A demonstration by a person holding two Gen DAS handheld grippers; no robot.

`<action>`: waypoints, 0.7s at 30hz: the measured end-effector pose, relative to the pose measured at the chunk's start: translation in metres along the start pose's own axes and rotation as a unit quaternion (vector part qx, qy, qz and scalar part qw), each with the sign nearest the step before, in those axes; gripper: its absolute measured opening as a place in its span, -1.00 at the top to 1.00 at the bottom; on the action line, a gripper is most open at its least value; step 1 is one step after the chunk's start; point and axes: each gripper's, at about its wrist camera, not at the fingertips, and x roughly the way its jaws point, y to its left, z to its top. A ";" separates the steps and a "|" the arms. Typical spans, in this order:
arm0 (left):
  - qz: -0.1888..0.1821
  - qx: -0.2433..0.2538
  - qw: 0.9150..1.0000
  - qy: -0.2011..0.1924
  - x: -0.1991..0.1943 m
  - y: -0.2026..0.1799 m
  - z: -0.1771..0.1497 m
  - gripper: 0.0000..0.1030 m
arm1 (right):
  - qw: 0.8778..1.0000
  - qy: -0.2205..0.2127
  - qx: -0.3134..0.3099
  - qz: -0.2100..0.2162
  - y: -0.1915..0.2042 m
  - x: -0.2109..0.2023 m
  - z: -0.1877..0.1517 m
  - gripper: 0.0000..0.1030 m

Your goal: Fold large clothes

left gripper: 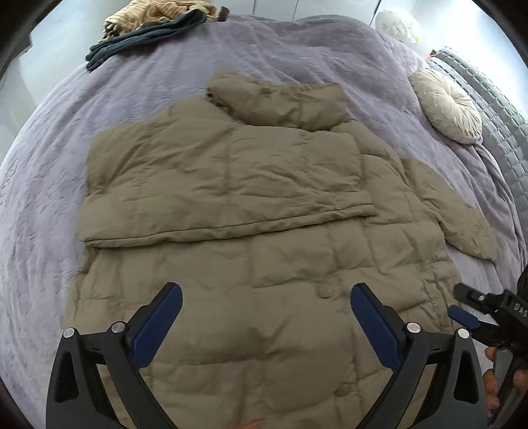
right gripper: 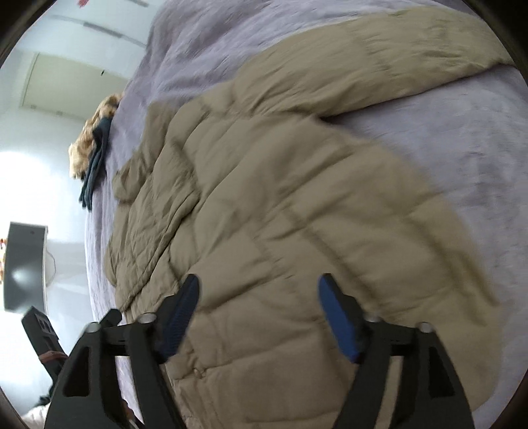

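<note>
A tan quilted puffer jacket [left gripper: 250, 204] lies flat on a lavender bedspread [left gripper: 49, 184], collar toward the far side. One sleeve [left gripper: 224, 184] is folded across its chest. The other sleeve [left gripper: 458, 211] sticks out to the right. My left gripper [left gripper: 266, 290] hovers over the jacket's lower half, open with nothing between its blue pads. My right gripper [left gripper: 460, 303] sits at the jacket's right hem. In the right wrist view the right gripper [right gripper: 259, 287] stands open above the jacket [right gripper: 297, 198], holding nothing.
A pile of dark teal and striped tan clothes [left gripper: 148, 29] lies at the bed's far left corner. A round pale cushion [left gripper: 448, 105] and a grey quilted cover [left gripper: 495, 99] are at the far right. A white bag [left gripper: 396, 23] sits beyond the bed.
</note>
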 end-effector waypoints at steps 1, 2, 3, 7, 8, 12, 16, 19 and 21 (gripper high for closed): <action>0.000 0.003 1.000 0.005 0.003 -0.007 0.001 -0.98 | 1.000 -0.004 0.008 0.001 -0.008 -0.004 0.004 -0.59; 0.000 0.006 1.000 0.011 0.006 -0.011 0.002 -0.98 | 1.000 -0.010 0.018 0.001 -0.017 -0.009 0.009 -0.59; -0.001 0.008 1.000 0.019 0.009 -0.016 0.002 -0.98 | 0.999 -0.019 0.031 0.000 -0.028 -0.016 0.015 -0.59; -0.003 0.012 0.999 0.033 0.019 -0.036 0.005 -0.98 | 0.996 -0.050 0.070 0.005 -0.061 -0.037 0.034 -0.63; 0.000 0.016 0.999 0.034 0.020 -0.041 0.005 -0.98 | 0.995 -0.058 0.076 0.005 -0.068 -0.041 0.039 -0.64; 0.009 0.035 0.999 0.038 0.026 -0.059 0.007 -0.98 | 0.992 -0.086 0.086 0.011 -0.092 -0.057 0.057 -0.93; 0.017 0.029 0.998 0.048 0.034 -0.067 0.011 -0.98 | 0.989 -0.108 0.100 0.013 -0.116 -0.067 0.072 -0.99; 0.028 0.029 0.998 0.055 0.040 -0.073 0.012 -0.98 | 0.984 -0.133 0.118 -0.002 -0.135 -0.072 0.082 -0.99; 0.027 0.031 0.997 0.059 0.043 -0.078 0.013 -0.98 | 0.983 -0.123 0.137 -0.008 -0.152 -0.071 0.095 -0.99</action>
